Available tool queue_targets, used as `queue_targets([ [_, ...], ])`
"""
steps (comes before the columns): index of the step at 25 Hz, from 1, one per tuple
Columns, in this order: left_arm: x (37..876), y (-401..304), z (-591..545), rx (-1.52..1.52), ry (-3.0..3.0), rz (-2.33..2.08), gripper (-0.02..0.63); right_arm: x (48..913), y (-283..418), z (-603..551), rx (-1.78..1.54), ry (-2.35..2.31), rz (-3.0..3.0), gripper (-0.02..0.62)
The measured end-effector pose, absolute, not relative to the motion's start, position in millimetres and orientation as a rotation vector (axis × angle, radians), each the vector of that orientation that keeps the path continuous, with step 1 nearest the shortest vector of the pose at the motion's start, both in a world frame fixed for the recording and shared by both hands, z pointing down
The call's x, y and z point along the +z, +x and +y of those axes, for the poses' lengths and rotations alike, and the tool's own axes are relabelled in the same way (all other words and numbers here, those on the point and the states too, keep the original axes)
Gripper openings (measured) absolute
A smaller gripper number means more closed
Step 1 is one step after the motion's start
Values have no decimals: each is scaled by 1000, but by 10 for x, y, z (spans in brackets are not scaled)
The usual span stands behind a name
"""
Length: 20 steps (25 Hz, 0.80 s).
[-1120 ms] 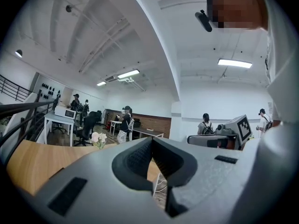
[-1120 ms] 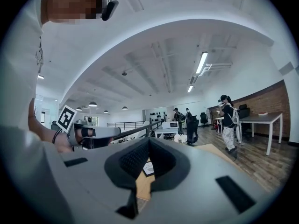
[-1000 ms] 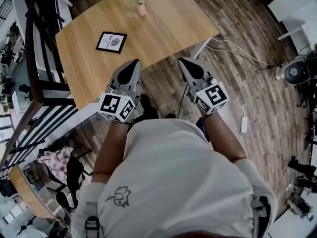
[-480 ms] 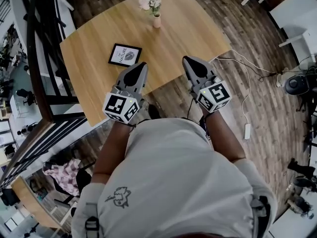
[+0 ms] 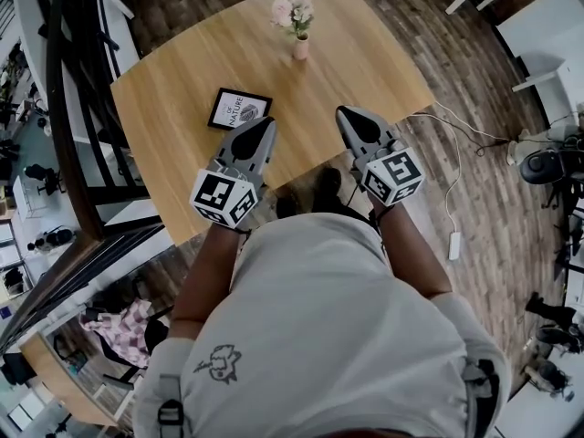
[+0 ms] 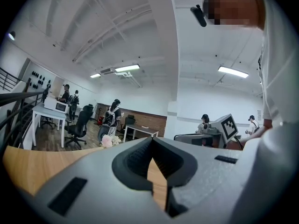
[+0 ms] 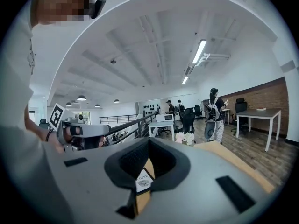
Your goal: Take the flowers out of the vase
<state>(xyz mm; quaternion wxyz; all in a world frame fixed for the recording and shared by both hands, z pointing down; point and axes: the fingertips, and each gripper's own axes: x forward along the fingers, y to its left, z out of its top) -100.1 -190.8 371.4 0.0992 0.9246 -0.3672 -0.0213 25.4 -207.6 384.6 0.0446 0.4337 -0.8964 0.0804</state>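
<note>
A small pale vase (image 5: 299,46) with pink and white flowers (image 5: 292,11) stands upright near the far edge of the wooden table (image 5: 365,53). Both grippers hover level over the table's near edge, well short of the vase. My left gripper (image 5: 259,124) is shut and holds nothing; in its own view the shut tips (image 6: 152,140) point just right of the flowers (image 6: 109,140). My right gripper (image 5: 350,115) is shut too, with nothing in it. In the right gripper view the flowers (image 7: 187,137) show beyond and right of the tips (image 7: 149,139).
A black-framed picture (image 5: 239,109) lies flat on the table just ahead of the left gripper. A black railing (image 5: 73,108) runs along the table's left side. A white cable and power strip (image 5: 453,235) lie on the wooden floor at right. Desks, chairs and people stand far behind.
The table, the vase and the framed picture have slid closer in the head view. Both grippers have come forward from over the floor to over the table's near edge.
</note>
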Motion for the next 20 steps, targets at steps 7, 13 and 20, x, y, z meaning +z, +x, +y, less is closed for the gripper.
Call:
queue_targets([
  [7,3752,-1001,-2189,-45,2720,-1114,3,3909,256,-2441,256,1309,-2748,5],
  [13,3876,-940,-2478,-6,2667,-1164,5,4060,271,-2894,288,1231,-2760,6],
  [20,4013,-887,-2833,24,2590,-1235,5,4282,276,-3445,329,1122,-2755,39],
])
